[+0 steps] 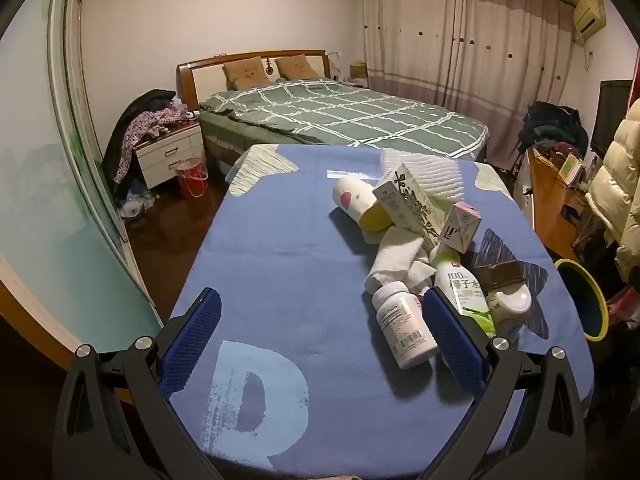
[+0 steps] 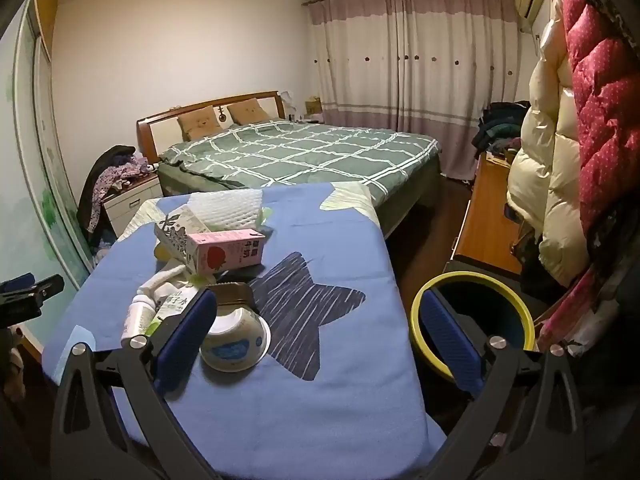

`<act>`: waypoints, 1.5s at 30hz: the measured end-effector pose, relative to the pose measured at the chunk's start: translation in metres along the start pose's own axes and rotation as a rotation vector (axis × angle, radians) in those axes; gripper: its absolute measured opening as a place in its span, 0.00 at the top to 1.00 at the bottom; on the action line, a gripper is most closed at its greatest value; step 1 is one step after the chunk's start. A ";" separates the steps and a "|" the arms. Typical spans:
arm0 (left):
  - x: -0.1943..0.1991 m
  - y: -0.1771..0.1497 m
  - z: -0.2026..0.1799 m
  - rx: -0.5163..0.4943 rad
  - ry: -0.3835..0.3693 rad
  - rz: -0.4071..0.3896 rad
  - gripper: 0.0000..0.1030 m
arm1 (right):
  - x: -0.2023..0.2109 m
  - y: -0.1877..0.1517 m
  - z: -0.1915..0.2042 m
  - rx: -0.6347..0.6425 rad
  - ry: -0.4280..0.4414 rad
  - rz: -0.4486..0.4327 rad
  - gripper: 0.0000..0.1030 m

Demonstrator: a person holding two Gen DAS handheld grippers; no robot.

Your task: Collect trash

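Note:
A pile of trash lies on the blue-covered table [image 1: 280, 240]: a white pill bottle [image 1: 404, 326], a coconut-water bottle [image 1: 464, 292], a white yogurt cup [image 1: 512, 304], crumpled tissue [image 1: 400, 260], a pink milk carton [image 1: 460, 226], a long patterned box [image 1: 412, 200] and a white-yellow cup [image 1: 356, 202]. My left gripper [image 1: 320, 340] is open above the table, its right finger beside the pill bottle. My right gripper [image 2: 320, 336] is open; the yogurt cup [image 2: 236, 336] sits just inside its left finger. The yellow-rimmed bin [image 2: 472, 320] stands right of the table [image 2: 340, 400].
White foam wrap [image 2: 224, 208] lies at the table's far end. A bed [image 1: 344, 120] stands behind the table, a nightstand [image 1: 168, 156] and red bucket [image 1: 192, 178] to its left. A wooden desk [image 2: 488, 220] and hanging coats [image 2: 560, 160] are on the right.

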State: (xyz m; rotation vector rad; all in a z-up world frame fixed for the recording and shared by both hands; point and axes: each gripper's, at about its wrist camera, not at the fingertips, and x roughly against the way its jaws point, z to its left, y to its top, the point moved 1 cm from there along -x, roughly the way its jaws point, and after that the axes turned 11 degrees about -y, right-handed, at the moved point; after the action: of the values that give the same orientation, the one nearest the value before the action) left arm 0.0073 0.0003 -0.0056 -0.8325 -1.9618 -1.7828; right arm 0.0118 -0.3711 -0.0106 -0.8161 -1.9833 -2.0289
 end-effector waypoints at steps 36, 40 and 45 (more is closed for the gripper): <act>-0.015 0.003 -0.004 -0.003 -0.006 0.007 0.04 | -0.020 0.002 0.007 0.008 0.011 0.047 0.06; -0.016 0.002 -0.005 -0.003 -0.007 0.003 0.04 | -0.021 0.002 0.007 0.000 0.009 0.045 0.06; -0.013 0.002 -0.005 -0.002 -0.008 0.000 0.04 | -0.021 0.002 0.005 -0.004 0.010 0.047 0.06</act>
State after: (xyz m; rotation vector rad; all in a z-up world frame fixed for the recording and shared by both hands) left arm 0.0184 -0.0071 -0.0113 -0.8413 -1.9655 -1.7850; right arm 0.0319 -0.3712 -0.0198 -0.8433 -1.9365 -2.0076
